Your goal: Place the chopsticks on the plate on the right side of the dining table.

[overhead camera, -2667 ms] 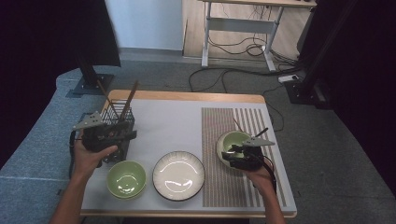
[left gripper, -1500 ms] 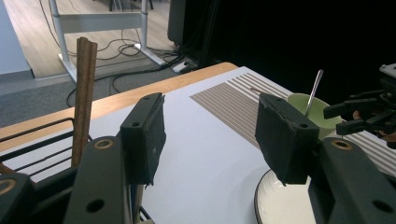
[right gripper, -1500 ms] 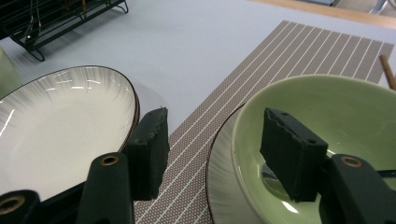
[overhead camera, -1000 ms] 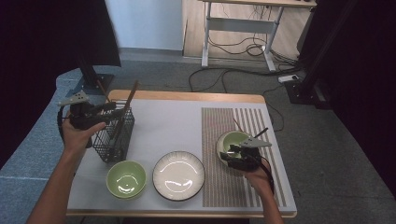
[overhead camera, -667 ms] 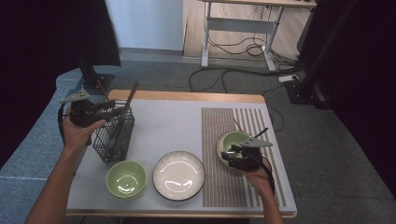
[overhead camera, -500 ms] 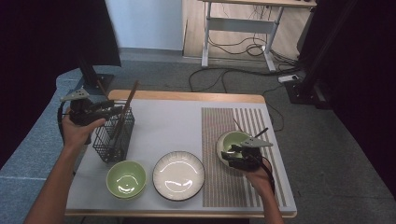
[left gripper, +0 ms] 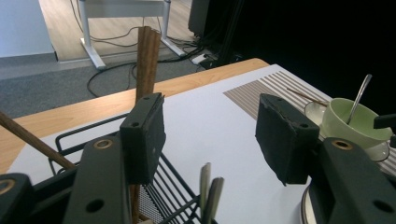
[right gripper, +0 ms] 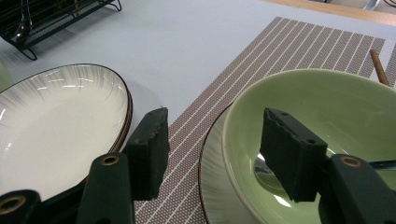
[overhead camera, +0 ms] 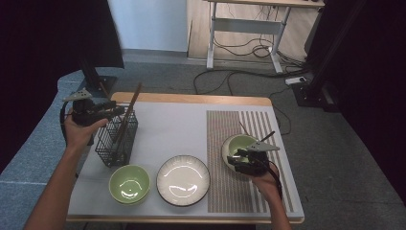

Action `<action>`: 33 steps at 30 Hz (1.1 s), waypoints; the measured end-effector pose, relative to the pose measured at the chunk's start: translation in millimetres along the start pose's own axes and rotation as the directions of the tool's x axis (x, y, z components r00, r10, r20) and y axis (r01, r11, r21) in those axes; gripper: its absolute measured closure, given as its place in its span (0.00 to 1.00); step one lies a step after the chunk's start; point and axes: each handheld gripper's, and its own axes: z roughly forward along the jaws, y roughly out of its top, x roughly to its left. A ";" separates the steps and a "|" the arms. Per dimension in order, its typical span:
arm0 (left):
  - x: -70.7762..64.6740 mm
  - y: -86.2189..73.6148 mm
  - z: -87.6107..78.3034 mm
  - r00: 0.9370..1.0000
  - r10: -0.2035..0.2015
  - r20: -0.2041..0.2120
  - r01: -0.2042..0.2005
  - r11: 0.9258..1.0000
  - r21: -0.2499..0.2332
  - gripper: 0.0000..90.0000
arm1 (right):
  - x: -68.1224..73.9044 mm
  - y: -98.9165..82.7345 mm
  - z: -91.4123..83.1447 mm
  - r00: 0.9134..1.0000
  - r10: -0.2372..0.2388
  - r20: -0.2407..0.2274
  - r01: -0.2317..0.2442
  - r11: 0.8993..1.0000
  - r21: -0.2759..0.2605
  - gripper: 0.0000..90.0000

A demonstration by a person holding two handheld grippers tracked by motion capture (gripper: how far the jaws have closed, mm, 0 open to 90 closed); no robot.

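My left gripper (overhead camera: 116,111) (left gripper: 210,116) hovers open over the far left corner of a black wire basket (overhead camera: 116,140) (left gripper: 84,140), with nothing between its jaws. Brown chopsticks (overhead camera: 132,99) (left gripper: 147,60) stand in the basket, with cutlery handles (left gripper: 210,189) beside them. My right gripper (overhead camera: 235,157) (right gripper: 215,135) is open at the near rim of a green bowl (overhead camera: 242,143) (right gripper: 317,107). One jaw is inside the bowl and one outside, and neither presses the rim. That bowl holds a spoon (overhead camera: 261,139) (right gripper: 266,168) and rests on a white plate (right gripper: 212,172).
A second green bowl (overhead camera: 129,183) and a white plate (overhead camera: 183,179) (right gripper: 56,126) sit near the table's front edge. A brown striped placemat (overhead camera: 237,191) (right gripper: 299,46) covers the right side, with a loose chopstick (right gripper: 379,65) beyond the bowl. Desk legs and cables lie on the floor behind.
The left hand has gone from the near side of the basket to its far left corner, then drifted slightly right. The right gripper and bowl have stayed put.
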 end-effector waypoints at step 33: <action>49.3 -13.6 -3.1 0.994 -0.077 -0.074 0.076 0.997 -0.013 0.45 | -2.6 -2.1 1.2 1.000 -0.003 0.005 0.003 1.000 0.010 0.46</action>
